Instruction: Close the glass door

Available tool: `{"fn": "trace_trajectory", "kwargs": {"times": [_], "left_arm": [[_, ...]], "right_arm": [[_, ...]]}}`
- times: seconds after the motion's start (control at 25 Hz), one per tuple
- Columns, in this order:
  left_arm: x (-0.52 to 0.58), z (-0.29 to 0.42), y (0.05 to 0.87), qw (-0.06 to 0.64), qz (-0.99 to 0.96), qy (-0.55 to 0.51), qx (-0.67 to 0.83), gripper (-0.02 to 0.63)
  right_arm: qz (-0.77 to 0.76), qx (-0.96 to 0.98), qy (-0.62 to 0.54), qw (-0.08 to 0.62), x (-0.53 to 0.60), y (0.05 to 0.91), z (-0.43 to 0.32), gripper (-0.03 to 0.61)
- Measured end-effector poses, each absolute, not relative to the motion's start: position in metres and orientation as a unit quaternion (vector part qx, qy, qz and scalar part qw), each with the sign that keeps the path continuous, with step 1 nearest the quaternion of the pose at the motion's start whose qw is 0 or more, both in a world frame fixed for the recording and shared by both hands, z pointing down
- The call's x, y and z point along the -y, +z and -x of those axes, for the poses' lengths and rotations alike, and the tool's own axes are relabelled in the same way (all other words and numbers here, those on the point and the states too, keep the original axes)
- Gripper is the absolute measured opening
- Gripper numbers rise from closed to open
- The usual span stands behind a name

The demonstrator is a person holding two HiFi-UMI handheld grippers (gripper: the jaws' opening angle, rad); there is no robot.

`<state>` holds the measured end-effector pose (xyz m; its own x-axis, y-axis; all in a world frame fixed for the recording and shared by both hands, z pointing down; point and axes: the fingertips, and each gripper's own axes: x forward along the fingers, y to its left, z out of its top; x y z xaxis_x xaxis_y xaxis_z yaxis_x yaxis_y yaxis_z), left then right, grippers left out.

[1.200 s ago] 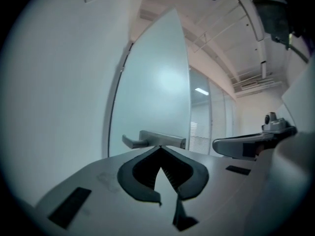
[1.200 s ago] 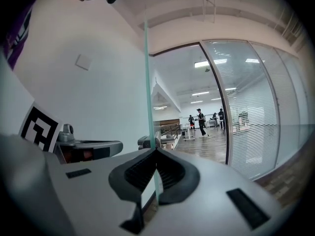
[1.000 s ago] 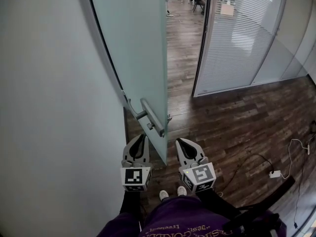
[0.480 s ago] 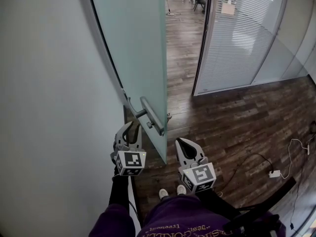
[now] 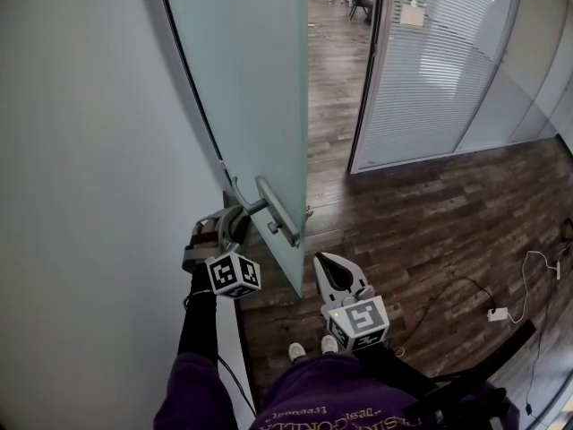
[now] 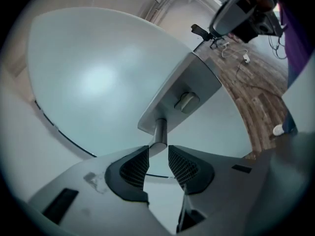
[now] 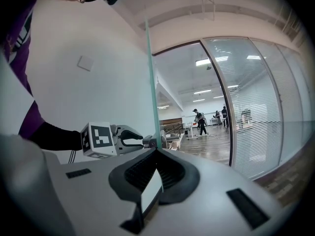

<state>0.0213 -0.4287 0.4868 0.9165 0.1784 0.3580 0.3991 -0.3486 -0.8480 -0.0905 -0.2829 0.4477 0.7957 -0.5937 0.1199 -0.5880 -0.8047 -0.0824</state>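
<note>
Head view offers little to read: yellow lettering on the person's purple top [image 5: 331,397] curves too much to make out, and the only other marks are the black-and-white squares on each gripper's cube [image 5: 235,274]. The glass door [image 5: 260,88] is frosted and stands ajar, swung in from a plain white wall [image 5: 89,150], with its free edge towards the person. Past it, dark wood planks [image 5: 421,213] run into a corridor beside a glass partition [image 5: 439,70] lined with blinds. A white cable [image 5: 537,262] and plug lie on the floor well to the door's right. The left gripper [image 5: 238,222] sits at the door's handle [image 5: 276,209] on the wall side. Its jaws are spread and have just been opening, with the handle's post [image 6: 159,132] at their mouth and the pads not pressing it. Only the left gripper view shows that post and a thumb-turn [image 6: 187,101] on the handle plate. The right gripper [image 5: 324,260] hangs just off the door's edge, jaws pressed together on nothing. Its own view alone shows the door edge-on, ceiling lights [image 7: 209,61] and people [image 7: 201,122] walking far beyond the doorway.
</note>
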Motion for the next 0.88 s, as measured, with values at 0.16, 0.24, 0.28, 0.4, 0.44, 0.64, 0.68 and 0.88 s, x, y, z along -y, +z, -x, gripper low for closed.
{"fn": "trace_trajectory", "kwargs": {"times": [0.16,0.24,0.28,0.4,0.44,0.64,0.68,0.88], "left_arm": [[0.425,-0.028,0.484,0.594,0.780,-0.087,0.176,0.104],[0.424,-0.028,0.483,0.615,0.764,-0.079,0.178,0.104],[0.423,-0.029,0.483,0.627,0.755,-0.074,0.179,0.104],[0.416,-0.032,0.483,0.662,0.723,-0.060,0.186,0.104],[0.411,-0.033,0.483,0.669,0.716,-0.053,0.192,0.104],[0.398,-0.041,0.480,0.639,0.742,-0.057,0.193,0.104],[0.398,-0.041,0.479,0.635,0.746,-0.053,0.193,0.104],[0.396,-0.039,0.482,0.632,0.744,-0.051,0.209,0.106]], "right_arm": [[0.948,-0.311,-0.072,0.019,0.284,0.449,0.090,-0.003],[0.947,-0.312,-0.073,0.021,0.285,0.449,0.090,-0.003],[0.947,-0.313,-0.073,0.020,0.286,0.449,0.090,-0.003],[0.946,-0.316,-0.075,0.020,0.290,0.445,0.090,-0.003],[0.945,-0.316,-0.076,0.020,0.291,0.445,0.090,-0.003],[0.947,-0.311,-0.080,0.014,0.294,0.440,0.090,-0.003],[0.947,-0.310,-0.080,0.016,0.294,0.440,0.090,-0.003],[0.949,-0.307,-0.075,0.016,0.289,0.446,0.093,-0.003]]}}
